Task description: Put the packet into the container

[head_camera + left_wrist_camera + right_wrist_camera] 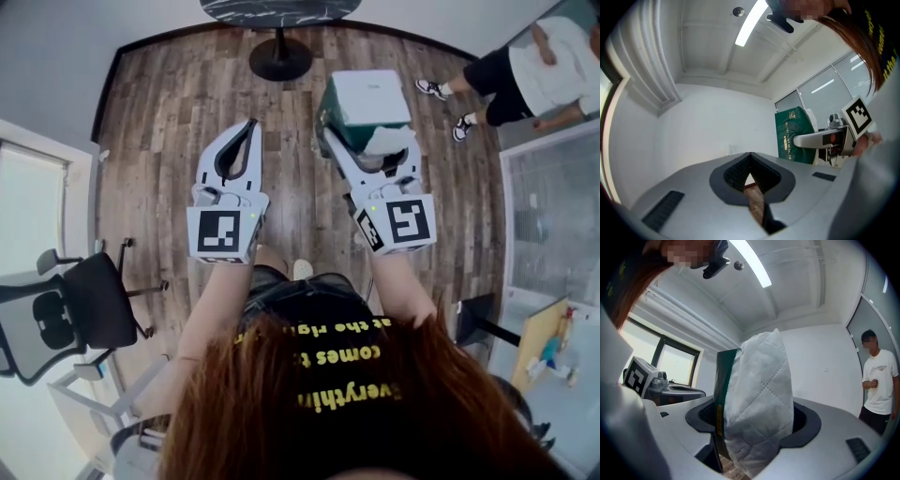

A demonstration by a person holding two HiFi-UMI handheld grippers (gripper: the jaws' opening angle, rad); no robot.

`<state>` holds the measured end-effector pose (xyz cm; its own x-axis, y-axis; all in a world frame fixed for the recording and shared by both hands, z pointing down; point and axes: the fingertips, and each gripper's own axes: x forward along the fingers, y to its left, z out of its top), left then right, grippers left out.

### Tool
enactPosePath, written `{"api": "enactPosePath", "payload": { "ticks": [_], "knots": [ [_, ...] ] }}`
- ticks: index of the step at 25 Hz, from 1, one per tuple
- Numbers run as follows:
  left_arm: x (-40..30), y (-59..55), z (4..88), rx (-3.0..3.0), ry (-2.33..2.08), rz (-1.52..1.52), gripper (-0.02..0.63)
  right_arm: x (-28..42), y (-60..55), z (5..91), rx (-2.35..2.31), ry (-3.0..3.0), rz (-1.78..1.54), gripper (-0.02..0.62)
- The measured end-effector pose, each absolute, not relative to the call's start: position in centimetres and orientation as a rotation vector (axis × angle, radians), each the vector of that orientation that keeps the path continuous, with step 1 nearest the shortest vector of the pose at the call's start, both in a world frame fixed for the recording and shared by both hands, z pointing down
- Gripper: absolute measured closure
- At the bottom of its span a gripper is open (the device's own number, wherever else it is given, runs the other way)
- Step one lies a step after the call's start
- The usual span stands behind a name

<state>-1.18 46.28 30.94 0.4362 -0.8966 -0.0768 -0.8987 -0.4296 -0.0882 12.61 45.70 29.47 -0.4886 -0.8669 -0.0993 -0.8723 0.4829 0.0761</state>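
We have the right gripper [368, 150] clamped on the packet [371, 101], a green pack with quilted white tissue sticking out. It is held above the wood floor [159, 141] at about 1 o'clock in the head view, and the right gripper view shows it wedged upright between the jaws. Left gripper [250, 127] sits at 11 o'clock, jaws closed tip to tip on nothing, near the packet but apart from it. We also log a table base [279, 58] at 12, an office chair [89, 300] at 8 and a person [534, 66] standing at 2.
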Motion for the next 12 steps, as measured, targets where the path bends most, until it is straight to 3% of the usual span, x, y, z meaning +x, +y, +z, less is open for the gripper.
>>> {"api": "enactPosePath", "payload": {
  "ticks": [12],
  "knots": [
    [-4.3,39.0,32.0,-2.605,1.584,0.005,0.606,9.7,38.8,29.6,-1.611,2.642,0.184,0.227]
  ]
}}
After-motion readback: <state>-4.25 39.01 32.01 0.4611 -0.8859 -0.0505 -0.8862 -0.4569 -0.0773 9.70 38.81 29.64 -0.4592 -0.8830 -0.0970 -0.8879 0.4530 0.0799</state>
